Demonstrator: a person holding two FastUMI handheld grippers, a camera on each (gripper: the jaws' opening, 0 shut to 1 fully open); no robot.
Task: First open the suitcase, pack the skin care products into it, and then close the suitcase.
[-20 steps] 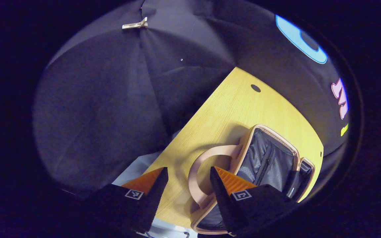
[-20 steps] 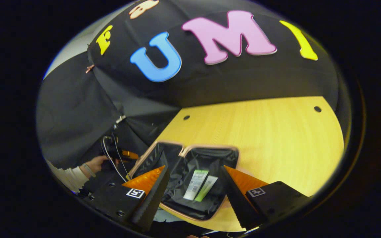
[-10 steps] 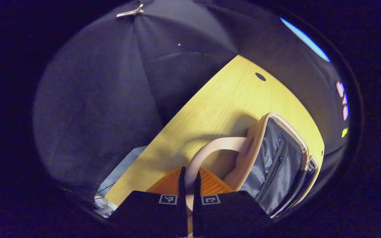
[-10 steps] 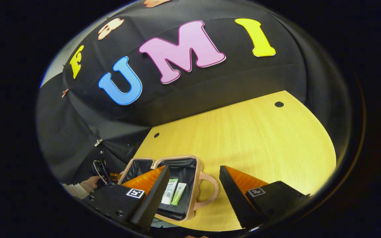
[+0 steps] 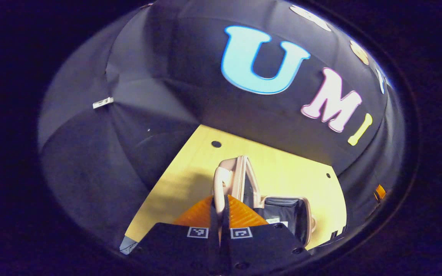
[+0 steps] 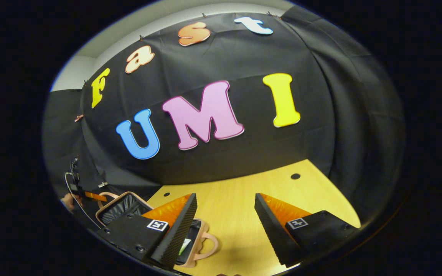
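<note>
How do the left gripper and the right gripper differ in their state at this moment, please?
The left gripper is shut, both fingers pressing on the suitcase handle; the right gripper is open with a wide gap and holds nothing. The left gripper is lifting one half of the suitcase upright by that handle, while the right gripper hangs above the bare table, beside the suitcase's other half. Both point towards the booth's wall.
</note>
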